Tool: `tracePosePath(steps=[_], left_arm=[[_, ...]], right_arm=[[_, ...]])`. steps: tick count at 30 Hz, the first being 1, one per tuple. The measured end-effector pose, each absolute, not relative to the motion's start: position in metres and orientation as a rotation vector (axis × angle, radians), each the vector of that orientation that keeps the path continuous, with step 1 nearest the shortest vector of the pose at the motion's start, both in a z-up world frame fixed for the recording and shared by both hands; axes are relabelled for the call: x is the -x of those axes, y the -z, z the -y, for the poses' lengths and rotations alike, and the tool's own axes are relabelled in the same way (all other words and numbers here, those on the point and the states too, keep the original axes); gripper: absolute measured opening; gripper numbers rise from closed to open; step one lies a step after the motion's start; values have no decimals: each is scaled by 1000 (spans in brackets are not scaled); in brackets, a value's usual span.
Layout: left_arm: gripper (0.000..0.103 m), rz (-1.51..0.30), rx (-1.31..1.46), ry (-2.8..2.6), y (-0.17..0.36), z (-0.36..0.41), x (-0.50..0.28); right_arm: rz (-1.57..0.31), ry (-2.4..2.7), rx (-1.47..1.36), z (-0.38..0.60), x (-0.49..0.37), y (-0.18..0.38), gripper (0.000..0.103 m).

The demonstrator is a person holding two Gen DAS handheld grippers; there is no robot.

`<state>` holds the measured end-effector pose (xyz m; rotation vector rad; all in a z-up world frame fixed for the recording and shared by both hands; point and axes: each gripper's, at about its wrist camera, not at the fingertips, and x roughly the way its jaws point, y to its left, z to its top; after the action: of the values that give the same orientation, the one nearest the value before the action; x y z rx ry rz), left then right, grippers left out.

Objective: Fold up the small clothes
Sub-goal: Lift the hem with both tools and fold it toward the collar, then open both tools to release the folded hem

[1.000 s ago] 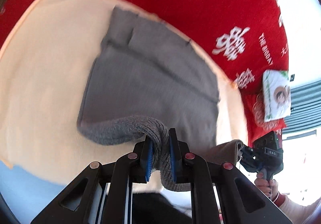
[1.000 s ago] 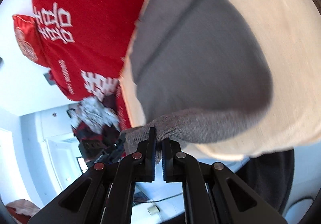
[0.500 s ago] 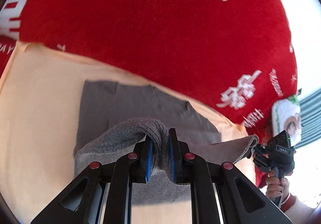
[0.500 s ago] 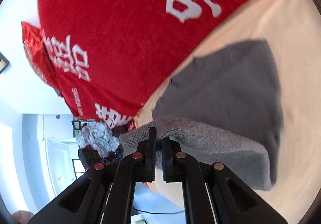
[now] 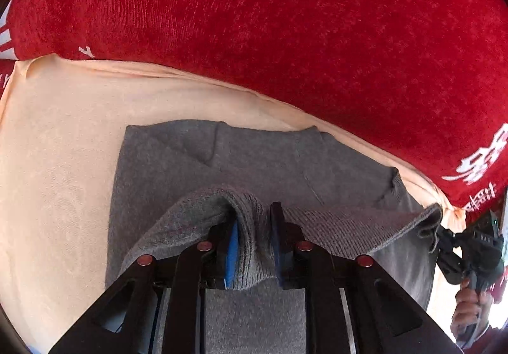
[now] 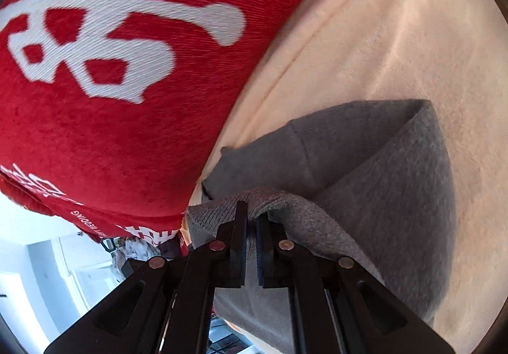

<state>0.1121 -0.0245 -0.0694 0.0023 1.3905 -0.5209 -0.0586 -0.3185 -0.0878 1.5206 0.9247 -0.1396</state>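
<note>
Left tongs (image 5: pixel 254 239): clamped on a bunched piece of the grey knit garment's (image 5: pixel 260 163) ribbed edge, the fabric squeezed between the blue pads (image 5: pixel 233 246).
Garment, left wrist view: lies flat on the peach blanket (image 5: pixel 57 163) just ahead of the left tongs; its long axis runs left to right across the view, and the lifted ribbed edge stretches from the left tongs out to the right tongs (image 5: pixel 444 239) at the far right.
Far side: the garment's far edge points towards the red cushion (image 5: pixel 285 36), which lies beyond it.
Right tongs (image 6: pixel 252 233): closed on the same ribbed edge; the fabric drapes over the fingertips, and the gap between them looks very narrow, though the cloth hides part of it.
Garment, right wrist view: the lifted part lies doubled over the flat part, with the fold to the right of the tongs.
Change: a second ago the flat part filled most of both views; now both tongs have carried the edge forward over it, and the red cushion looms much larger.
</note>
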Motion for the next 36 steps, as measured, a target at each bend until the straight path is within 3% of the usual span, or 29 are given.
tracePosePath(steps=[4, 7, 8, 9, 10, 11, 16, 23, 27, 36], left_arm=[[20, -1369, -46, 492, 55, 29, -117], [20, -1295, -99, 447, 34, 27, -116], [28, -1272, -113, 434, 28, 26, -116], [62, -1255, -119, 427, 22, 24, -116], [80, -1239, -120, 410, 16, 21, -117], [87, -1218, -123, 391, 11, 18, -116], [87, -1258, -143, 509, 13, 27, -103], [87, -1383, -228, 569, 83, 69, -90], [87, -1298, -244, 491, 86, 67, -115], [87, -1301, -231, 267, 86, 19, -167]], right_arm=[[-902, 141, -1532, 330, 57, 79, 10], [-874, 146, -1528, 340, 57, 67, 28], [-871, 151, -1511, 343, 57, 62, 38], [-872, 148, -1491, 344, 56, 57, 43], [-885, 146, -1459, 344, 54, 51, 43], [-899, 145, -1424, 343, 52, 46, 43], [-982, 80, -1248, 317, 35, 28, 40], [-1186, 111, -1090, 290, 18, 67, 37], [-1131, 202, -1100, 312, 32, 73, 28], [-1133, 283, -1072, 335, 49, 65, 31]])
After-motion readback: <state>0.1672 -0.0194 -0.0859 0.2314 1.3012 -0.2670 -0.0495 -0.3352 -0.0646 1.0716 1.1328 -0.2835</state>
